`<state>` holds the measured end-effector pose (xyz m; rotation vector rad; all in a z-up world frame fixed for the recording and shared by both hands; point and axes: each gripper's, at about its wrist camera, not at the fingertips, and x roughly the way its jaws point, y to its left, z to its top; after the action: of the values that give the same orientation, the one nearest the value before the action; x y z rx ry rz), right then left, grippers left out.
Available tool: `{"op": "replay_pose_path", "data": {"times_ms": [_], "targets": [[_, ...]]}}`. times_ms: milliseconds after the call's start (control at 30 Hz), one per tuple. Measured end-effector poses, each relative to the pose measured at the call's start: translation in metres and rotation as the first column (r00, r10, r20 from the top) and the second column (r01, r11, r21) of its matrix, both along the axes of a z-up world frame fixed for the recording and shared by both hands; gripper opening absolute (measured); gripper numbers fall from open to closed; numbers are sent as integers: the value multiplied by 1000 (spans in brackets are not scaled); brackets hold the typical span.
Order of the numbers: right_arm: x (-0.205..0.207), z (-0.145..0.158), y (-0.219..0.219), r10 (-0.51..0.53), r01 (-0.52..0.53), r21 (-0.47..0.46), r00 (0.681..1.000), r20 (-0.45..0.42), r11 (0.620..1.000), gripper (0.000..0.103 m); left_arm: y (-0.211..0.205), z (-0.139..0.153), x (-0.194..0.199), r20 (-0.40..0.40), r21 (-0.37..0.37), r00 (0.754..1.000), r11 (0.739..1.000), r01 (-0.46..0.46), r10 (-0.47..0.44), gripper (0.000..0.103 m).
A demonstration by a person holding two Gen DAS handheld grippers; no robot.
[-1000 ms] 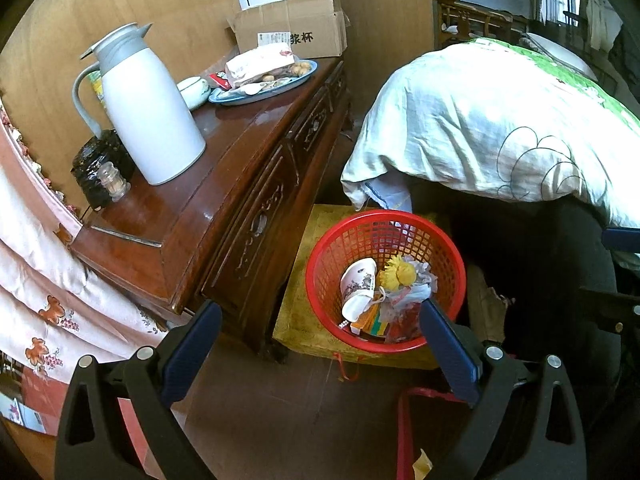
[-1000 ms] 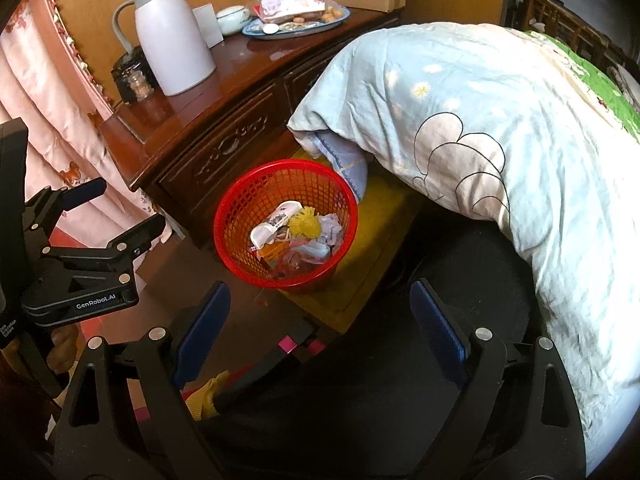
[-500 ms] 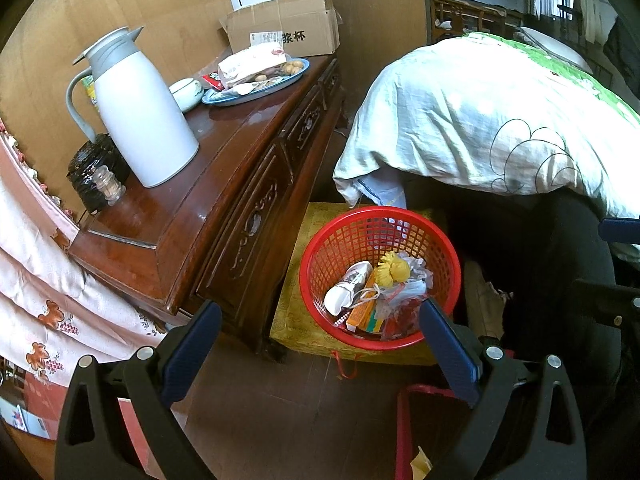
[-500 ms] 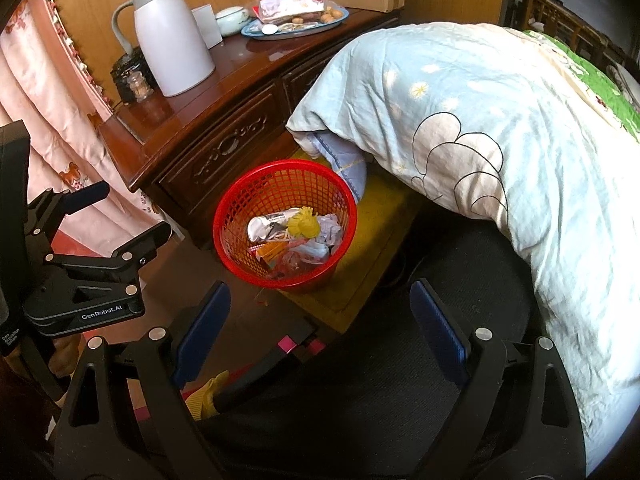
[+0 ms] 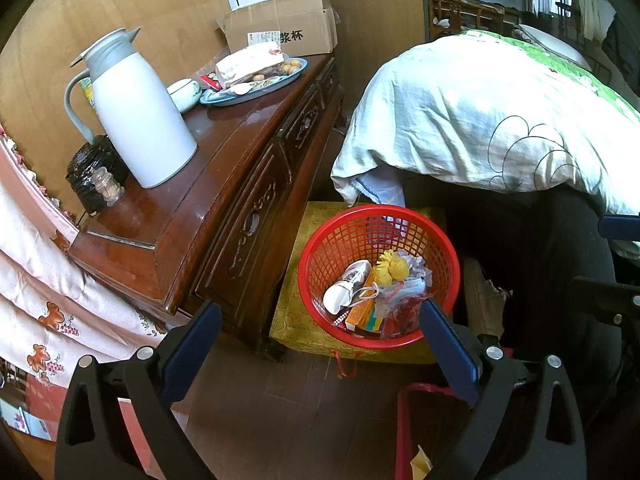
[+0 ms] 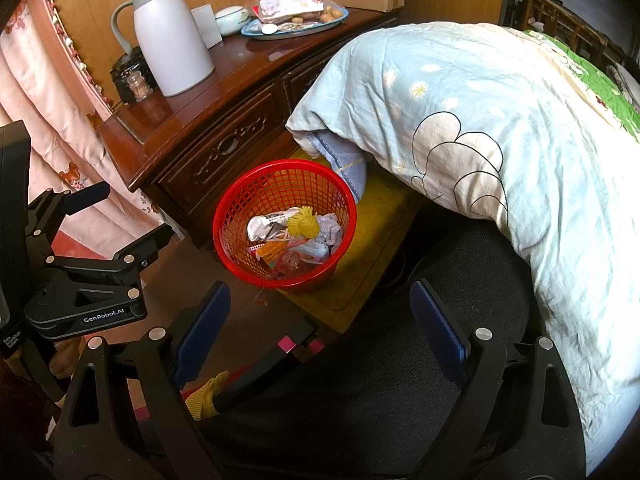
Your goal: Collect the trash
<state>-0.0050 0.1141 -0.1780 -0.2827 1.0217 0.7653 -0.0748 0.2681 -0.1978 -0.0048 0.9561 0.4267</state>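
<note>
A red mesh trash basket [image 5: 320,264] stands on a yellow mat beside the wooden dresser; it also shows in the right wrist view [image 6: 236,216]. It holds a crushed paper cup [image 5: 346,286], a yellow flower-like piece [image 5: 392,270], an orange box and crumpled wrappers. My left gripper [image 5: 320,344] is open and empty, above and in front of the basket. My right gripper [image 6: 320,332] is open and empty, farther back over a black mesh chair. The left gripper's body shows at the left of the right wrist view [image 6: 80,280].
The dark wooden dresser [image 5: 224,184] carries a white thermos jug [image 5: 140,120], a black jar, a small bowl, a blue plate [image 5: 256,88] of snacks and a cardboard box [image 5: 284,28]. A pale quilt [image 6: 500,128] hangs over the bed at right. A pink curtain [image 5: 44,280] hangs at left.
The paper cup in the basket has tipped from upright onto its side. The left wrist view has drifted slightly, so the basket sits a little farther left.
</note>
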Motion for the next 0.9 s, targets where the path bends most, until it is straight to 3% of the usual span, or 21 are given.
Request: {"op": "replay_pose_path", "data": {"times_ms": [467,900], "targets": [[0,-1,0,0,0,-1,1000,-2,1000,88,1,-4,0,-3,-28,1000,1000,13,-13,97],[1,-1,-1,0,0,1,1000,-1,1000,88,-3,-1,2,-2,17,1000,1000,16,-16,97]]}}
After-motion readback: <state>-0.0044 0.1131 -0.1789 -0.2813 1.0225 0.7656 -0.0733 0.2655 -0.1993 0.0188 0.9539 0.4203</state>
